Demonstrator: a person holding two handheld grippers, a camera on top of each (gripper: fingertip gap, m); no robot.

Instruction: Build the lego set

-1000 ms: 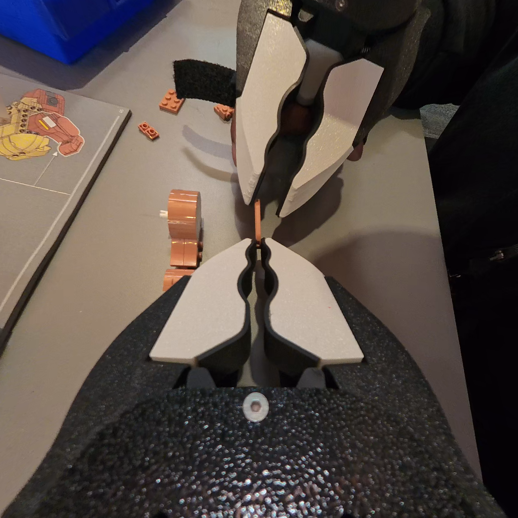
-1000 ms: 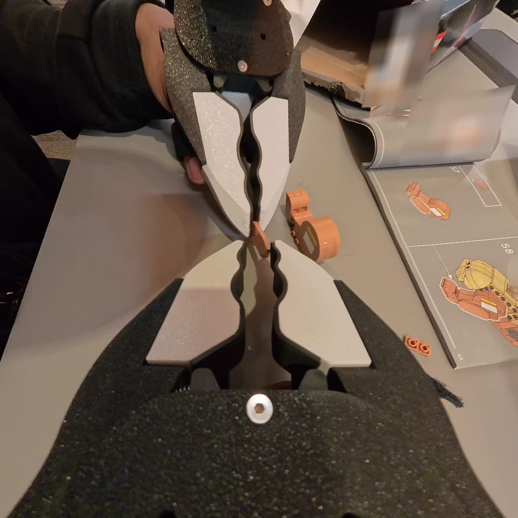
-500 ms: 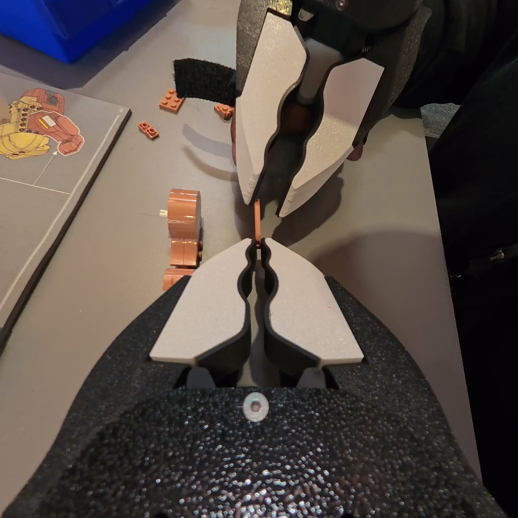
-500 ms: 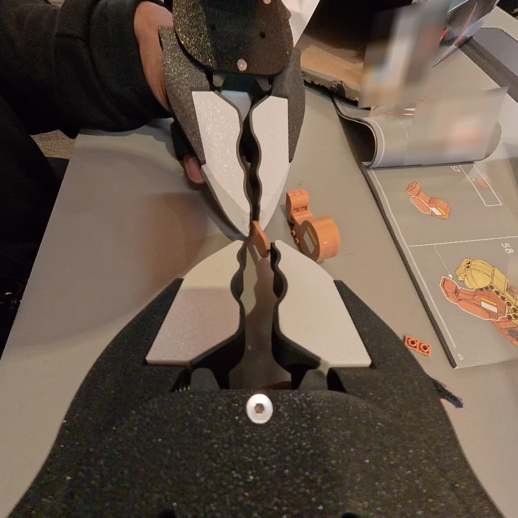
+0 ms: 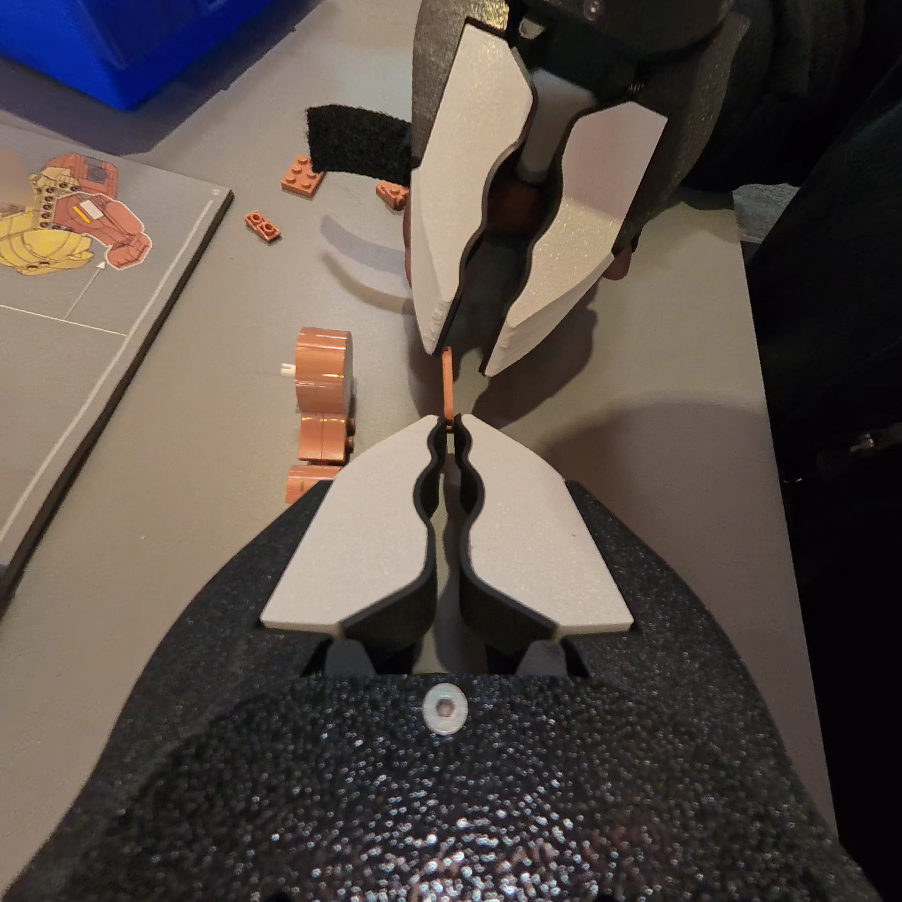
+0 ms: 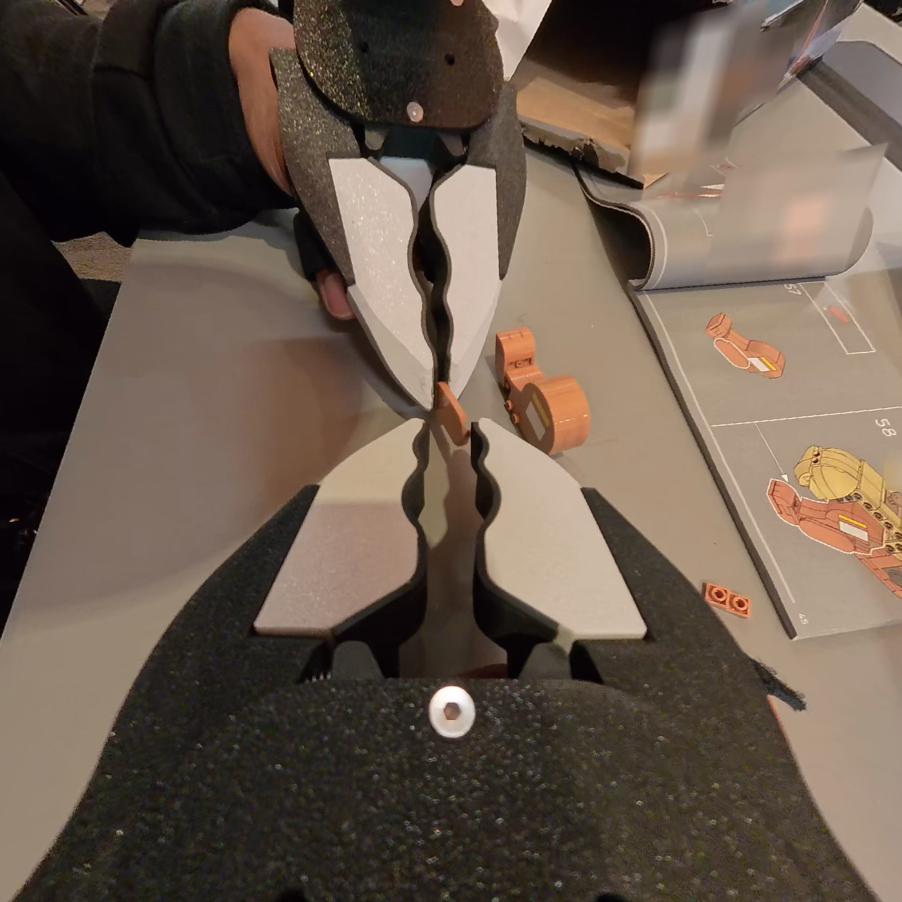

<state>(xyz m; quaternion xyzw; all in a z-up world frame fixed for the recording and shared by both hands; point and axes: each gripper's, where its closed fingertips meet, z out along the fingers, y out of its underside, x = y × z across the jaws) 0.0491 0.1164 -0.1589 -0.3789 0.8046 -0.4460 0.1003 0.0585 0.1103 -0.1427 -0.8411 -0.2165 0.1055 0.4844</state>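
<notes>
Two tongs meet tip to tip above the grey tabletop (image 5: 634, 439). Left tongs (image 5: 447, 423) are clamped on one end of a thin brown plate piece (image 5: 447, 385). Right tongs (image 6: 449, 429) stand parted around its other end, pads not pressing it. Just beside them lies a brown brick assembly (image 6: 542, 400), with an open instruction booklet (image 6: 805, 439) farther out.

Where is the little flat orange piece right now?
The flat orange piece is pinched at the left gripper's fingertips, above the grey table. Its far end sits between the open right gripper's tips.
</notes>
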